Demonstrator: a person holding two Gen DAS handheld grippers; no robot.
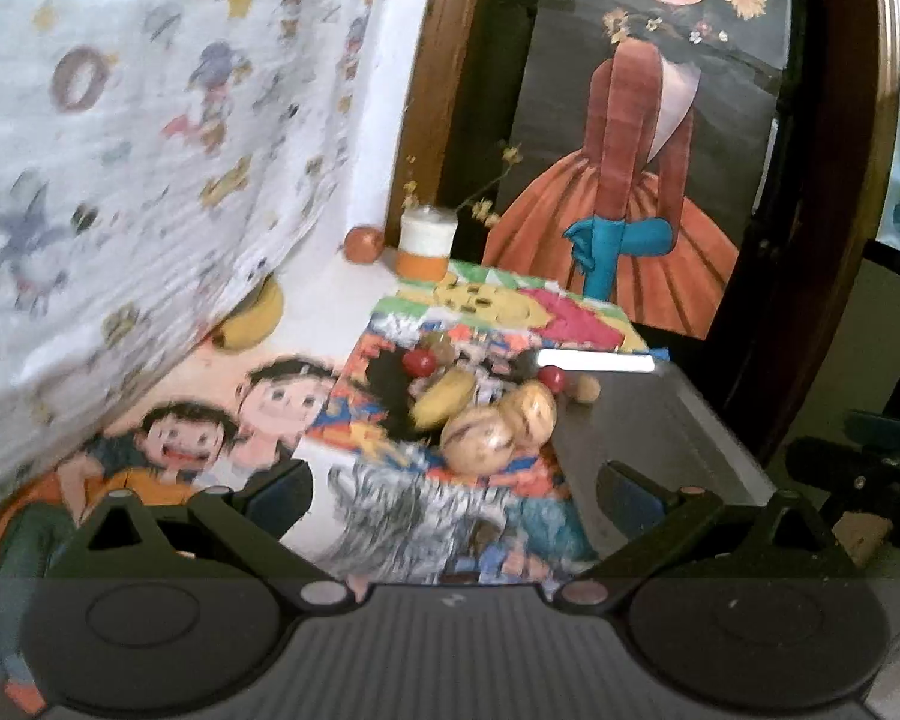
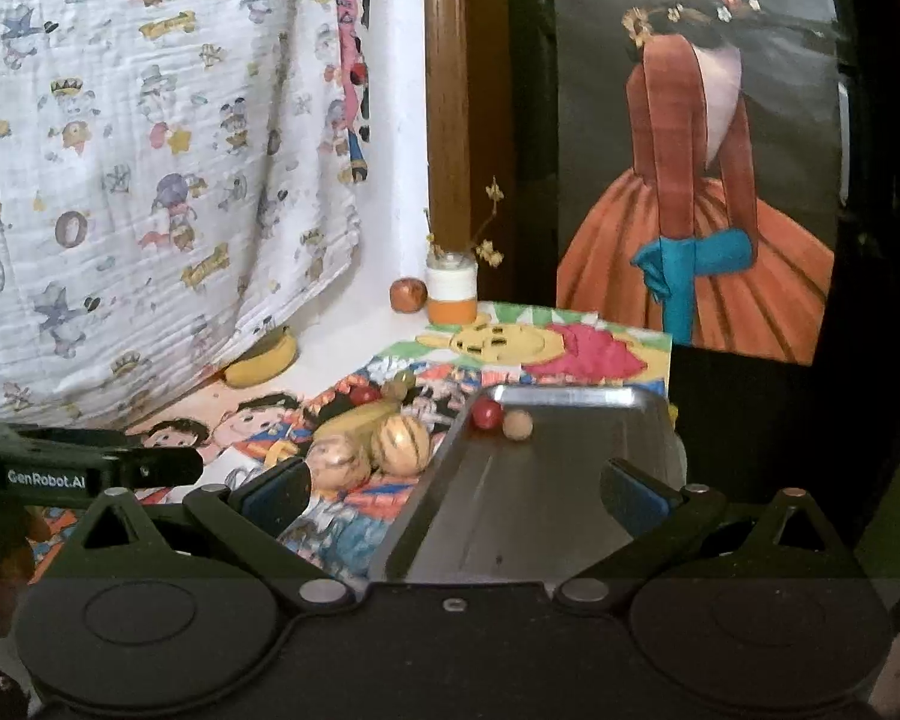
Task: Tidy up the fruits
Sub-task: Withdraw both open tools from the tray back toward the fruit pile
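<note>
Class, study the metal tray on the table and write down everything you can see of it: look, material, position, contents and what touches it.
The shallow rectangular grey metal tray has rounded corners and a raised rim that catches the light at its far edge. It lies flat on the table, its left edge over the colourful cartoon drawings. At its far left corner sit a small red round fruit and a small tan round fruit, side by side. The rest of it is bare. The right claw stands open above its near end, apparently without touching it.

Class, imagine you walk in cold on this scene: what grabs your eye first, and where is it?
Most striking is the big painting of a figure in an orange dress, leaning at the back right. Next come the two striped tan melons in a fruit pile on the bright cartoon mat, just left of the metal tray, which holds only two small round fruits at its far end.
</note>
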